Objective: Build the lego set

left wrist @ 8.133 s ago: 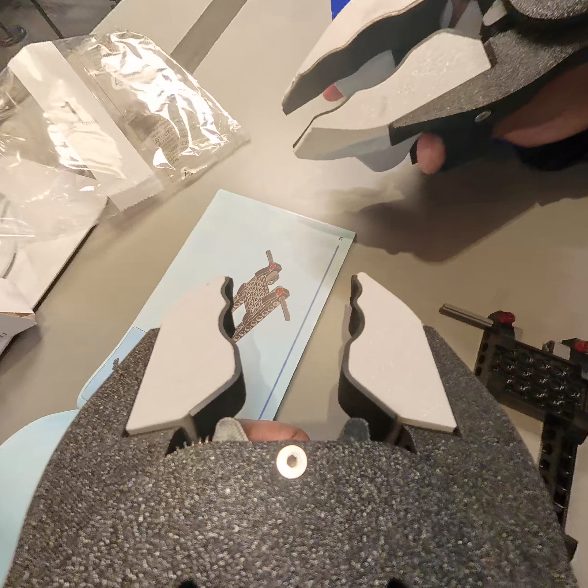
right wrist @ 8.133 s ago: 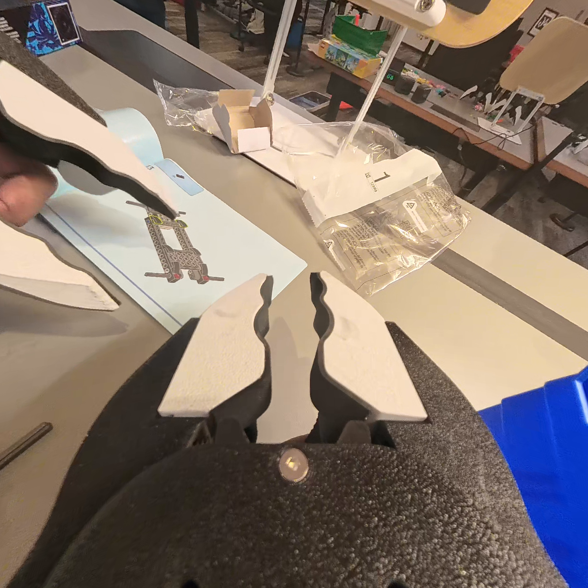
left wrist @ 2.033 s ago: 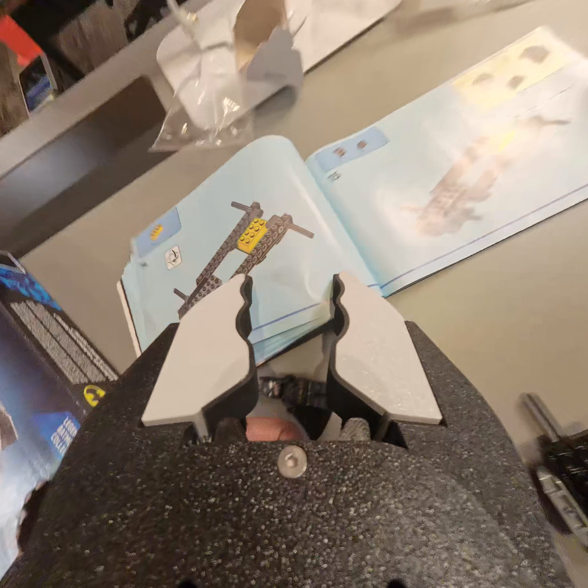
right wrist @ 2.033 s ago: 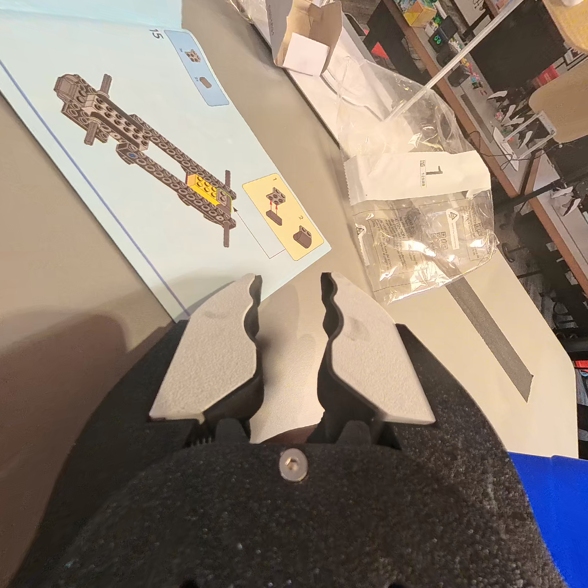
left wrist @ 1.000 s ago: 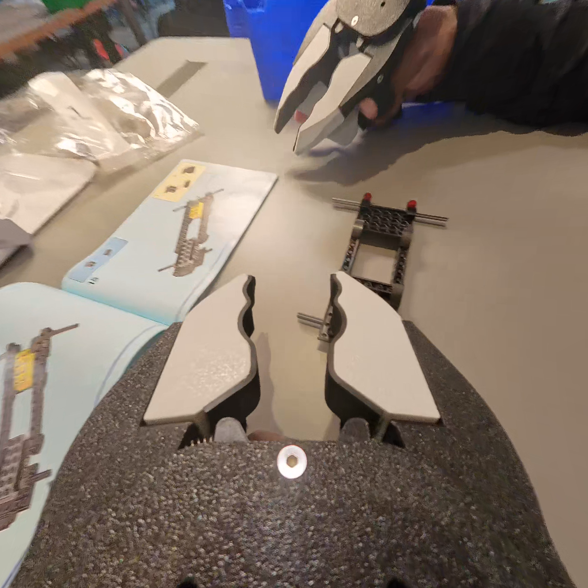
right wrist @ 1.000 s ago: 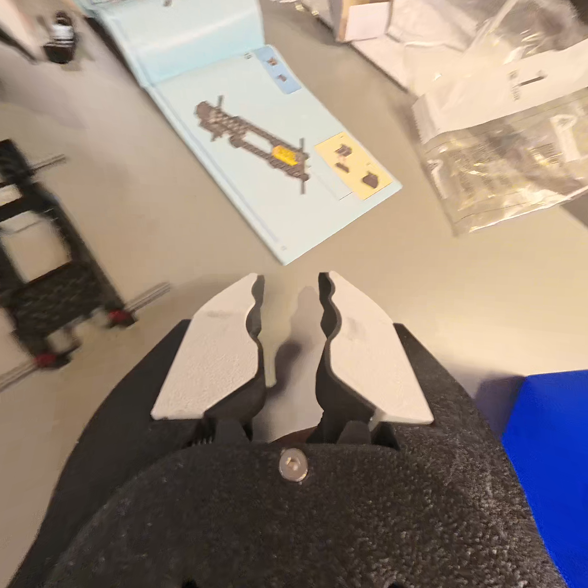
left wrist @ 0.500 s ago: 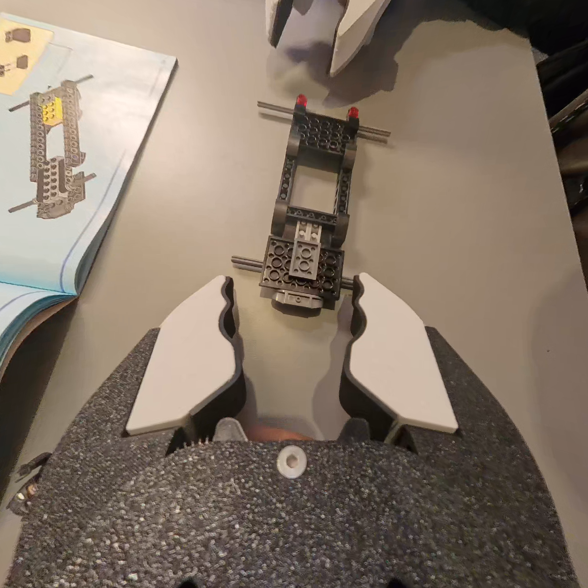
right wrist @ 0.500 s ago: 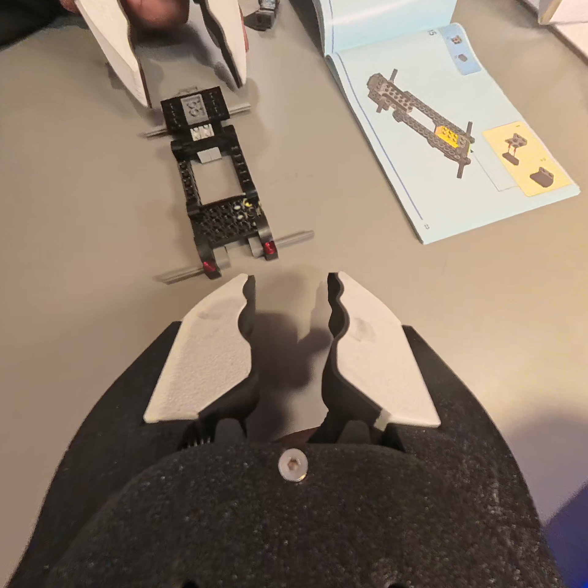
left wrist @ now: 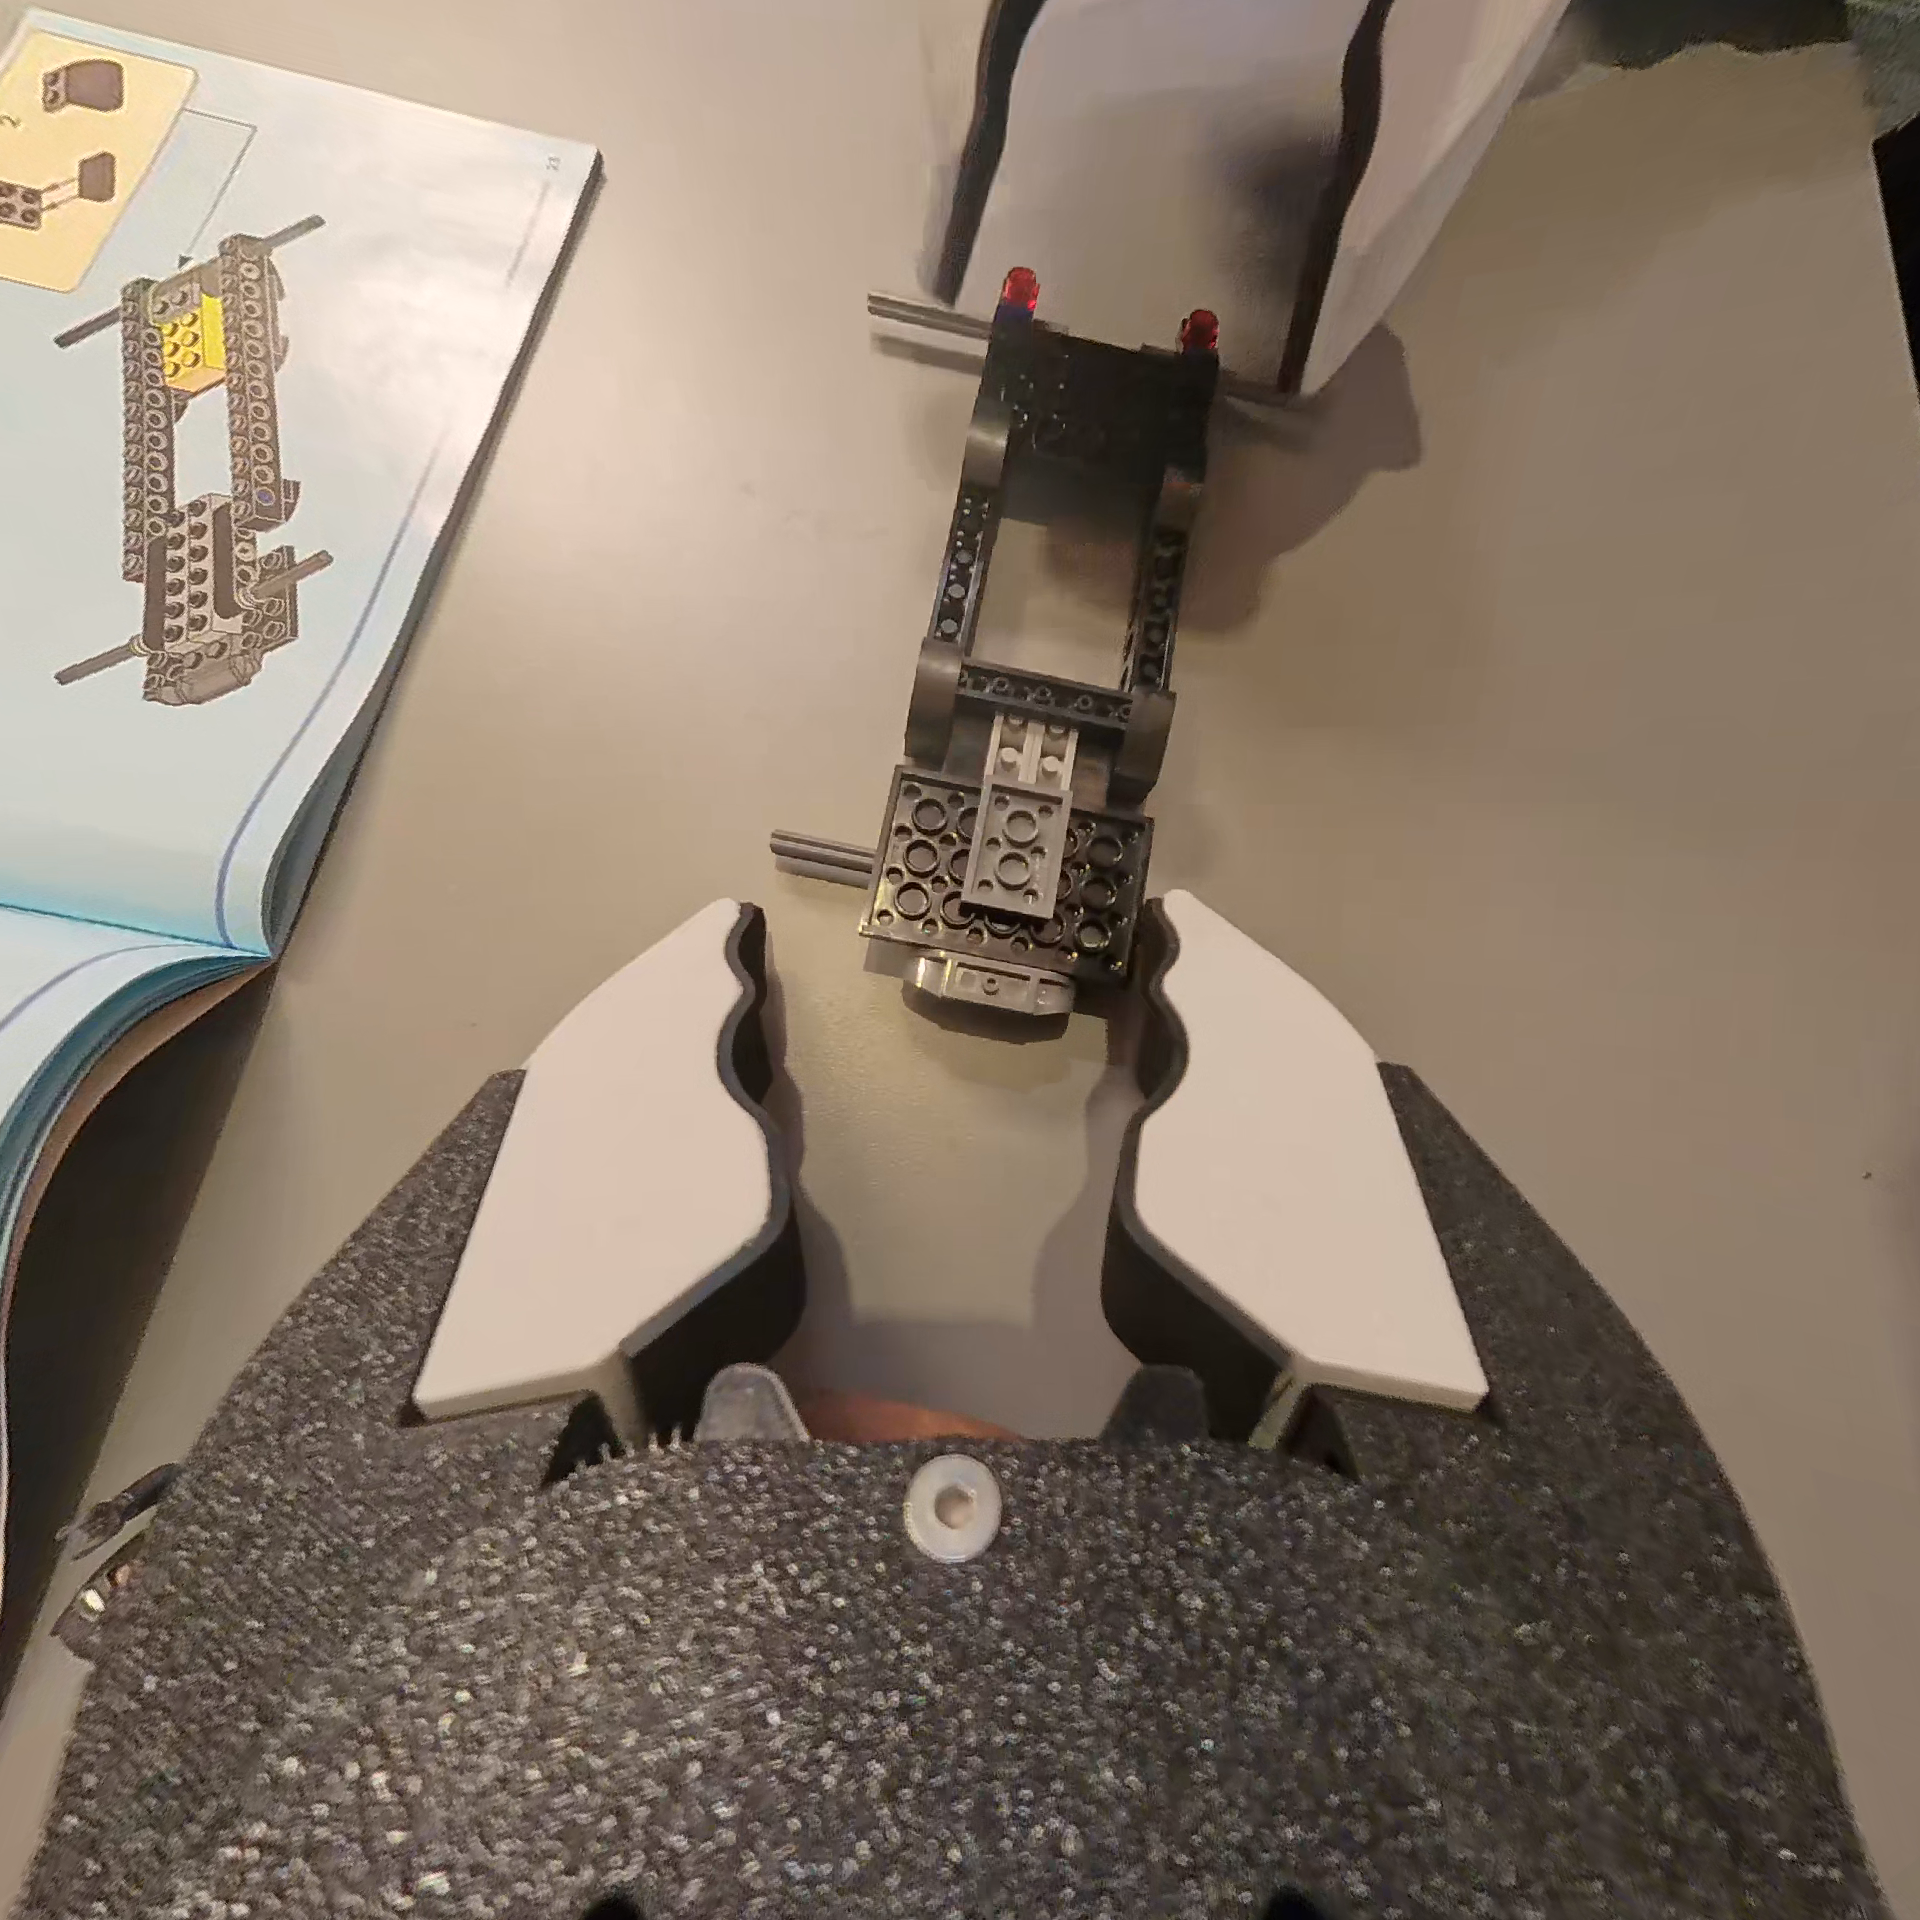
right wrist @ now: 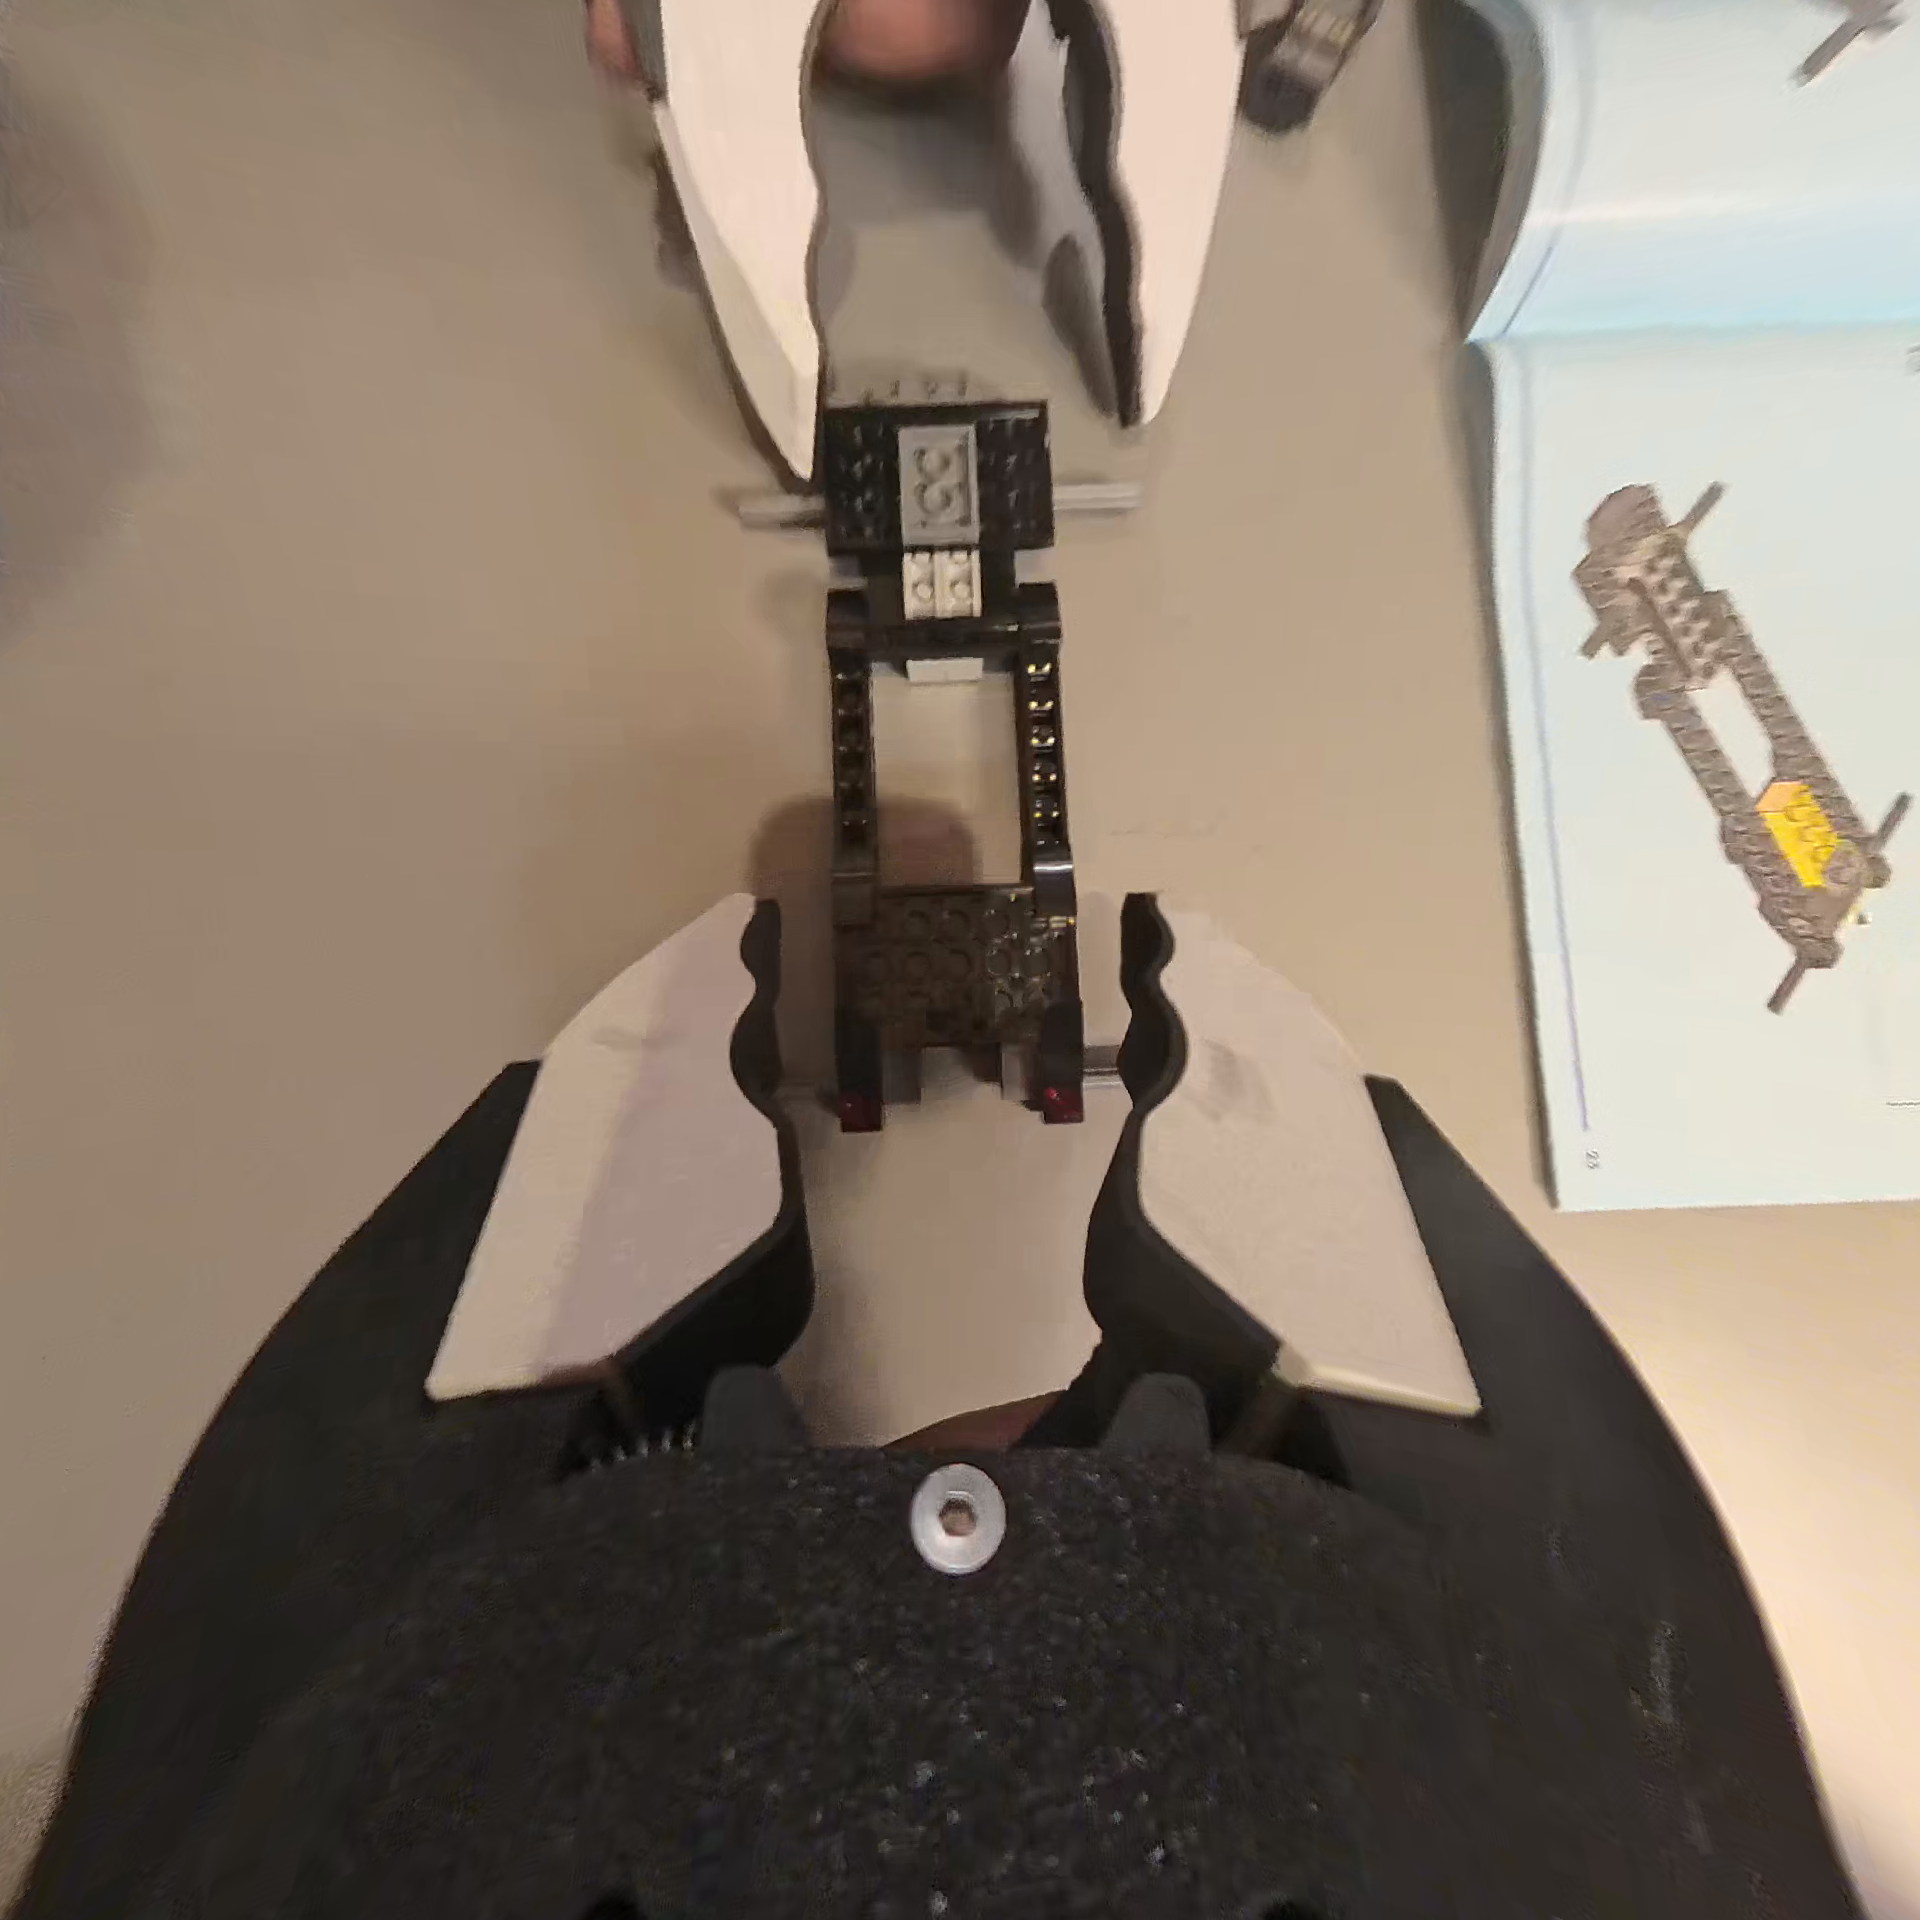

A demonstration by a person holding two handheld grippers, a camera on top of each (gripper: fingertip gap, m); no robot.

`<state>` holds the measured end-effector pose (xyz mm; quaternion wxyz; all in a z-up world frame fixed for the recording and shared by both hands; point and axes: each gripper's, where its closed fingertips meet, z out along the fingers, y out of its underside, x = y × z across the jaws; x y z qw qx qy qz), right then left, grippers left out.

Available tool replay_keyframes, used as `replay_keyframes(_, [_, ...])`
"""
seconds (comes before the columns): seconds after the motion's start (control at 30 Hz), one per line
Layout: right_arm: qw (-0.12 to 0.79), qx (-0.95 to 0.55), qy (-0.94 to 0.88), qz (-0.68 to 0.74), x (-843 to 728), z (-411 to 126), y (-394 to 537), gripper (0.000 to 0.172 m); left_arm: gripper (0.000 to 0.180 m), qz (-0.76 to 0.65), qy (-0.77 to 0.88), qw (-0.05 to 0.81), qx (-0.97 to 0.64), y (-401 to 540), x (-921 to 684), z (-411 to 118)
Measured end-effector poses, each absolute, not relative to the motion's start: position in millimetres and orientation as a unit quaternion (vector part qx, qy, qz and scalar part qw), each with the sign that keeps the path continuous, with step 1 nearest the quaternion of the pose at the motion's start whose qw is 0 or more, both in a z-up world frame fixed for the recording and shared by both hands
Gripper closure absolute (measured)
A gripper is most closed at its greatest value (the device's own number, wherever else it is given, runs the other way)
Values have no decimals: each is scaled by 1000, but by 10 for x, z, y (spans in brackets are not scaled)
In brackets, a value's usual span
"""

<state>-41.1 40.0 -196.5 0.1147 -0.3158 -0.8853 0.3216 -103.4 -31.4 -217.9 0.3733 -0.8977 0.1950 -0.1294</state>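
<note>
On the grey surface lies a black brick frame. Both tongs, left and right, have just closed in on its opposite ends, spread apart, gripping nothing. An open booklet lies beside.

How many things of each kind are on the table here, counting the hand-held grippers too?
Hand-held grippers: 2, left and right, both open at opposite ends of the model
Black brick-built frame model: 1
Open light-blue instruction booklet: 1
Small dark loose piece, blurred: 1
Total: 5
</note>
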Motion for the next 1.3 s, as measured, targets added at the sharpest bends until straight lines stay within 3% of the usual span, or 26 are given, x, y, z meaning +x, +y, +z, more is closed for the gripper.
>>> replay_keyframes(0.17, [92,-321,-907,258,-404,-2201,441,104,111,-136,190,374,-897,-321,-1044,-2169])
replay_keyframes(0.33, [107,-321,-910,239,-419,-2265,452,118,112,-145,163,368,-904,-339,-1112,-2157])
replay_keyframes(0.63, [316,-258,-879,247,-768,-1956,599,119,114,-238,-18,415,-878,-218,-1448,-1933])
replay_keyframes(0.97, [486,-122,-836,224,-836,-1752,562,120,117,-248,-6,420,-873,-120,-1375,-1982])
replay_keyframes(1.1, [513,-80,-824,229,-812,-1711,489,120,127,-268,0,430,-862,-93,-1324,-1934])
replay_keyframes(1.2, [529,-74,-812,236,-825,-1654,480,120,152,-281,7,441,-852,-90,-1291,-1884])
replay_keyframes(1.3, [531,-94,-804,253,-825,-1600,535,116,155,-264,20,471,-841,-78,-1303,-1796])
